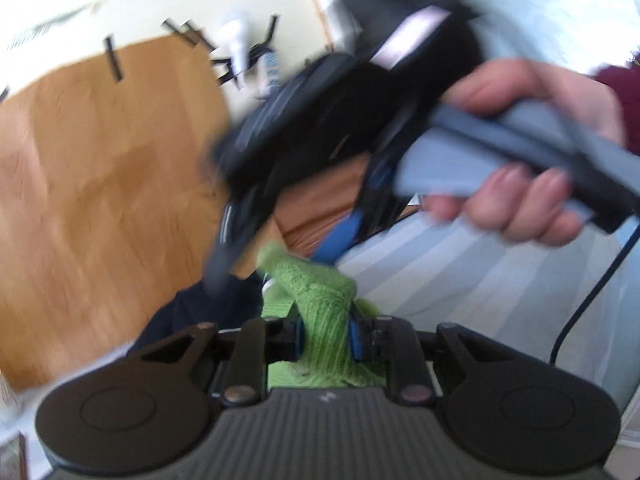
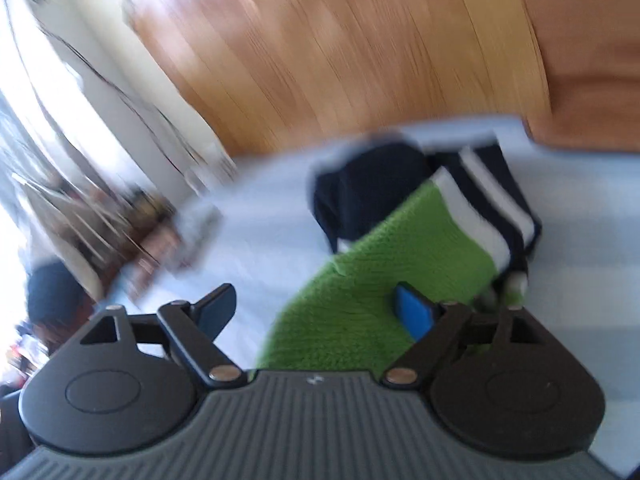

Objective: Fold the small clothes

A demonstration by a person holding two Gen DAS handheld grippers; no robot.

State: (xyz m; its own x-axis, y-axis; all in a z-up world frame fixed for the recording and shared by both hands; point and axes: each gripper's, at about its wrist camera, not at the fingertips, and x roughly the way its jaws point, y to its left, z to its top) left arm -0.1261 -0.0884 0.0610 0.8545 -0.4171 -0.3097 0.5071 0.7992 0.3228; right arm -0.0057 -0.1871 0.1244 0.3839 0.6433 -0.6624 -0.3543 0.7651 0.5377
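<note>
A green knitted garment (image 2: 400,264) with white and navy stripes at one end lies on the pale striped bed sheet (image 2: 260,240). My left gripper (image 1: 325,340) is shut on a bunched fold of the green garment (image 1: 320,292). My right gripper (image 2: 320,312) is open just above the garment, its blue fingertip (image 2: 414,314) over the green knit. In the left wrist view the right gripper (image 1: 280,248) hangs above the garment, held by a hand (image 1: 532,152). A dark navy cloth (image 2: 360,196) lies partly under the green one.
The bed edge (image 2: 360,136) meets a wooden floor (image 2: 340,40). A black cable (image 1: 580,308) trails over the sheet at the right. Clutter (image 2: 132,232) lies at the left side of the bed. A wall with cables (image 1: 240,48) is behind.
</note>
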